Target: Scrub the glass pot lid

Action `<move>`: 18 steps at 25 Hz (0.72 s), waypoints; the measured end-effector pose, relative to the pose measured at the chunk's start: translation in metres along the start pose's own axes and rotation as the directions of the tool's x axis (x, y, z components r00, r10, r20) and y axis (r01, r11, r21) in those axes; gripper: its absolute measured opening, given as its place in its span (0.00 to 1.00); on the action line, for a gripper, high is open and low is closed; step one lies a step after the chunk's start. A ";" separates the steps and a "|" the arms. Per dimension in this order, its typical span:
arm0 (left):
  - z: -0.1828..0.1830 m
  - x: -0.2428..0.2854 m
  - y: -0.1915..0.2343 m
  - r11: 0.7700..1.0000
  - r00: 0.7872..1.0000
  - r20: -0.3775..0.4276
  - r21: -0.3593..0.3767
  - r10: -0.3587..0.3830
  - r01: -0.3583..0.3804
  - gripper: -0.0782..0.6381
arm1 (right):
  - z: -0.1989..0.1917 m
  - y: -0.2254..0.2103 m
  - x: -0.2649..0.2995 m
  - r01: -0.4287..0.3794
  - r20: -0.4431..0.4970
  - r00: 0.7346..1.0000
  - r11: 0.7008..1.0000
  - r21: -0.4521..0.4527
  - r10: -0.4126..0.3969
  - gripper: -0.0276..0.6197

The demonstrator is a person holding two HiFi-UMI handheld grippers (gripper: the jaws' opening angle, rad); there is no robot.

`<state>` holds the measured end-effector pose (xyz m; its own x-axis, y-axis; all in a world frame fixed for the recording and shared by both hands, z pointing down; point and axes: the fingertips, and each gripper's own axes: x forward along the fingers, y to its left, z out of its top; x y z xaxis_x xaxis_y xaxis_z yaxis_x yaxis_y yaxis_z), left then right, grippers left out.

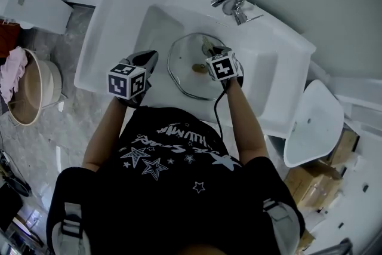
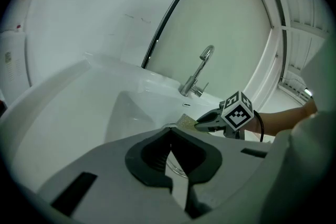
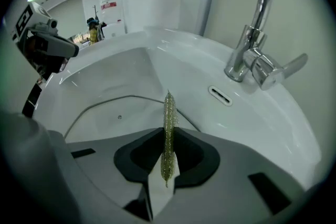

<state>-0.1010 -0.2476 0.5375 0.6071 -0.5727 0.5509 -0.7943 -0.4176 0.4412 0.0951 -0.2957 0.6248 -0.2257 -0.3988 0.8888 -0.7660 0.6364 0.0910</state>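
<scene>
Sink [image 1: 119,21]: white. Sponge [image 3: 168,134]: yellow-green, speckled. Tap [image 1: 234,0]: silver. Shirt [image 1: 173,164]: black, white stars. Cloth [image 1: 13,71], nine o'clock: pink. Floor [image 1: 42,140]: grey, marbled.

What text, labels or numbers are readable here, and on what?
Nothing reads cleanly.
Black shirt: white lettering beside stars, upside down and blurred, unreadable.
White container: red label, too small to read.
White box: small sticker, unreadable.
Left marker cube, right marker cube: square patterns only, no words.
</scene>
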 end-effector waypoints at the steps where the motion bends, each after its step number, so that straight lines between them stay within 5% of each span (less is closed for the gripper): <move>1: 0.000 0.001 0.002 1.000 1.000 -0.003 -0.003 -0.002 0.002 0.12 | 0.001 0.001 0.004 0.001 -0.013 1.000 1.000 -0.015 -0.001 0.14; 18: -0.010 -0.005 0.022 0.998 0.997 -0.051 -0.042 -0.055 0.053 0.12 | 0.013 0.038 0.036 -0.059 -0.056 0.997 0.997 -0.046 0.056 0.14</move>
<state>-0.1212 -0.2473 0.5517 0.6499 -0.5127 0.5610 -0.7597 -0.4172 0.4988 0.0501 -0.2945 0.6540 -0.2342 -0.3250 0.9163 -0.7232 0.6881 0.0592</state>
